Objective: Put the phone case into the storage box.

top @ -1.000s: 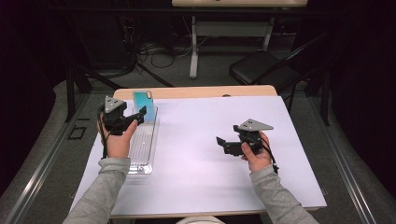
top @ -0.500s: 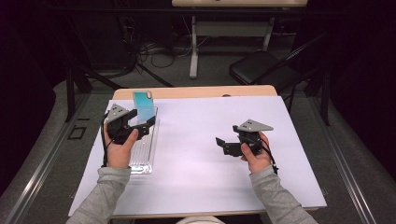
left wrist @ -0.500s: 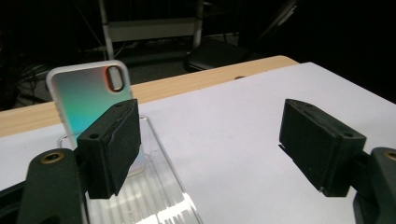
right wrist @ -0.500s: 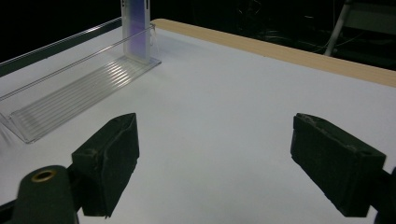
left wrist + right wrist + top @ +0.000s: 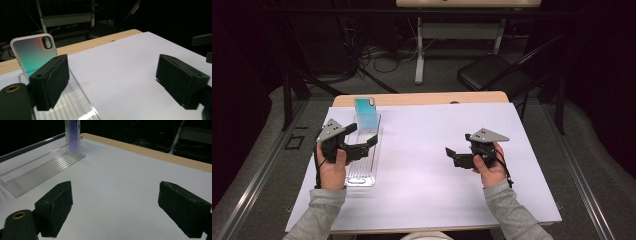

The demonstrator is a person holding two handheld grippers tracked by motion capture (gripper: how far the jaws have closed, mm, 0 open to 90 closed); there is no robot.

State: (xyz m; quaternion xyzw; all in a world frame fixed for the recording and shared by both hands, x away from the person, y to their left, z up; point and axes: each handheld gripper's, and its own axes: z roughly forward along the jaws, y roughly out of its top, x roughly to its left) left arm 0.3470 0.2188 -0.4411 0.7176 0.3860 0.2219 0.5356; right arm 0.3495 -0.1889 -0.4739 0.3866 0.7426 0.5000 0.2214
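Left tool (image 5: 362, 145) jaws just widened, empty, over clear rack (image 5: 362, 172) edge, phone case (image 5: 366, 114) upright beyond

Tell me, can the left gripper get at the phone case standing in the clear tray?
Probably yes. The left gripper has open, empty jaws, and nothing stands between it and the phone case at the far end of the tray.

Light falls from above onto the white table cover (image 5: 437, 165), which reads bright and even — the room behind sinks into near-black. The clear ribbed rack (image 5: 72, 107) catches small glints. Soft shadows sit under the near black jaws, themselves slightly blurred — distant background stays grainy.
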